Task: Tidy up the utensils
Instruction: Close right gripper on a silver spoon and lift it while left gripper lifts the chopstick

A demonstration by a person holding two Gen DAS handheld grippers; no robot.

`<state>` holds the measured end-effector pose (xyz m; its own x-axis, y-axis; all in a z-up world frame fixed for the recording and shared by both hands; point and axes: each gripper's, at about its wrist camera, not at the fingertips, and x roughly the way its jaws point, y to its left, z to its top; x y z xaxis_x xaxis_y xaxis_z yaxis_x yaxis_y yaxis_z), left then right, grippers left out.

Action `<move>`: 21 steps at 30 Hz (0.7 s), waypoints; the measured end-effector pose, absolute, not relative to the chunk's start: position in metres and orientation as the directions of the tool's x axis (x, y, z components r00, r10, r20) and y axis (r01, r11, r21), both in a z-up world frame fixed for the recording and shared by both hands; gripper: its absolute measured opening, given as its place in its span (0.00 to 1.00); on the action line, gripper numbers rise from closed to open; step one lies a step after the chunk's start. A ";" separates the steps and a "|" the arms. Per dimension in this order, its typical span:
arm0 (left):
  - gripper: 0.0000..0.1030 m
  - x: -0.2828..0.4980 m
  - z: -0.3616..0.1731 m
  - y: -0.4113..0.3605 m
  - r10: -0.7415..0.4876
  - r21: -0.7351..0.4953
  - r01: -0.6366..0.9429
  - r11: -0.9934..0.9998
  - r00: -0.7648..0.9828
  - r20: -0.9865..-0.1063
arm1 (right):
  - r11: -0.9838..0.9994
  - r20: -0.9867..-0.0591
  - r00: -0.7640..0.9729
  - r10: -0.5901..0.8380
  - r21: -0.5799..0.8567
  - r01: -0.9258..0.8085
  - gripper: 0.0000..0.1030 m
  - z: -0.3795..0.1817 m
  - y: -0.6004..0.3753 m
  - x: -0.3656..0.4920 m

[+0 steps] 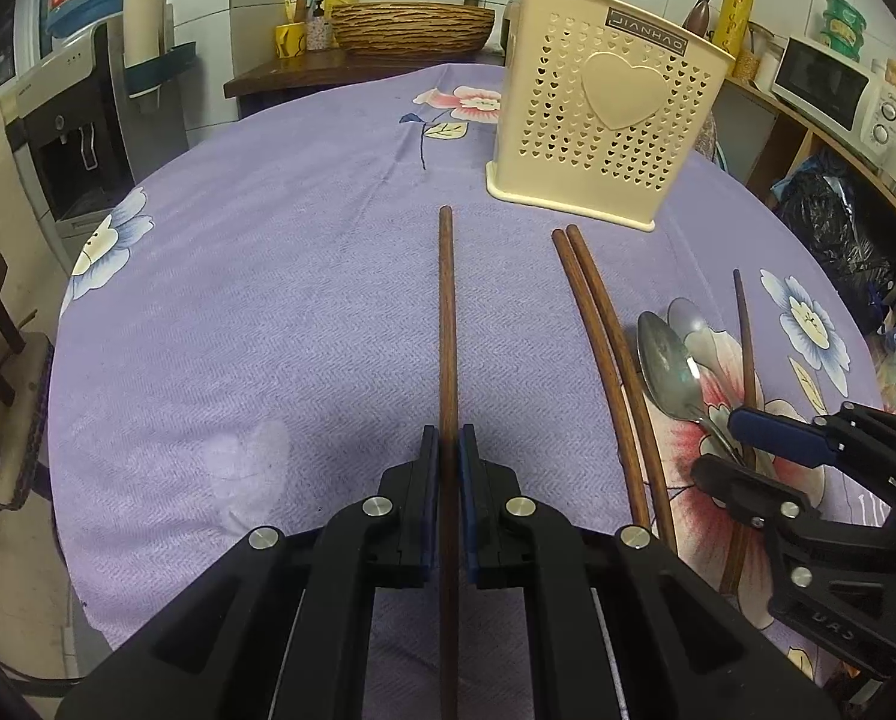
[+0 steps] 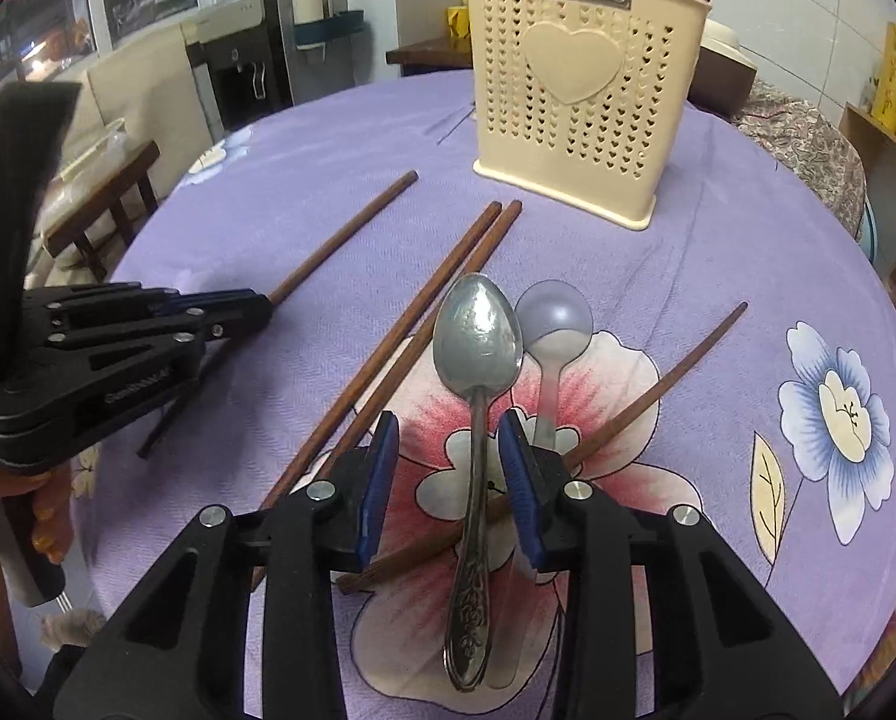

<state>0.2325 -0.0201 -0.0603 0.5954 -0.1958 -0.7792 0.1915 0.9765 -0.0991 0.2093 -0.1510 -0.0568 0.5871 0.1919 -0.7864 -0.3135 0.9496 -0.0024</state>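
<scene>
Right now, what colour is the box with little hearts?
The utensil holder is cream, clearest in the right wrist view.

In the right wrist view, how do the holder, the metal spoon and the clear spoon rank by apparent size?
1. holder
2. metal spoon, though it lies nearest the camera
3. clear spoon, partly hidden by the right fingers

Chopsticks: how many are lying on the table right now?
4. One sits between the left gripper's closed fingers, a touching pair lies right of it, and one lies farthest right, crossing under the metal spoon. The holder may hide more.
</scene>
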 end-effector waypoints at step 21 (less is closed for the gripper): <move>0.08 0.236 -0.061 -0.018 -0.216 -0.127 0.190 0.974 0.587 -0.780 | 0.948 -0.797 0.575 0.184 -0.009 -0.317 0.48 -0.061 -0.144 0.259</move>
<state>0.2356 -0.0176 -0.0607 0.5869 -0.2164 -0.7802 0.1901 0.9735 -0.1270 0.2587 -0.1444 -0.0614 0.5753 0.1844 -0.7969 -0.3167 0.9485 -0.0092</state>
